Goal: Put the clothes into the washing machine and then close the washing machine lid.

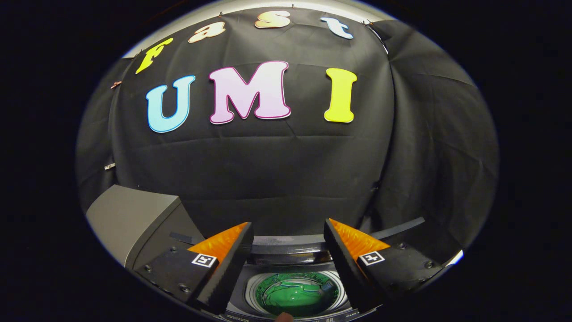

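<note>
My gripper [288, 223] is open, its two fingers spread wide with nothing between them. It hangs above the washing machine [290, 245], whose top opening shows low down between the fingers. A green garment [295, 295] lies inside the pale drum [252, 290]. At the back of the opening a dark glossy panel [286, 258] stands up; it looks like the raised lid. The fingers touch neither the garment nor the machine.
A grey box-like body [134, 219] stands left of the machine, beside the left finger. The black cloth wall [286, 170] rises close behind the machine. A person's fingertip [284, 318] shows at the machine's near edge.
</note>
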